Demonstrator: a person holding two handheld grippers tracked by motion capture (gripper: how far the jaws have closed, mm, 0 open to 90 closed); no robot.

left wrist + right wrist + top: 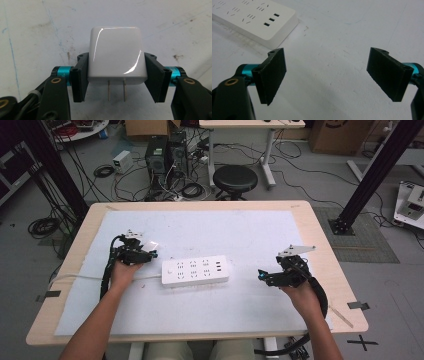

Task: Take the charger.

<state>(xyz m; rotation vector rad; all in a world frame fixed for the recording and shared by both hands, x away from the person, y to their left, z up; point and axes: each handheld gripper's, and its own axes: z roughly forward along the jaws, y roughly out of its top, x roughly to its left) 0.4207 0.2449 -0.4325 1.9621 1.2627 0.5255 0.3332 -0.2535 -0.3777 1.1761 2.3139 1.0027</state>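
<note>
Left gripper view: claw clamps charger.

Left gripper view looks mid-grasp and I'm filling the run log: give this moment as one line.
left gripper: shut on white plug adapter, prongs toward camera | right gripper: open, holding nothing | power strip: flat on white mat, between grippers

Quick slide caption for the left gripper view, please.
Left tongs shut on a white plug-in charger, its two prongs pointing back toward the camera.
</note>
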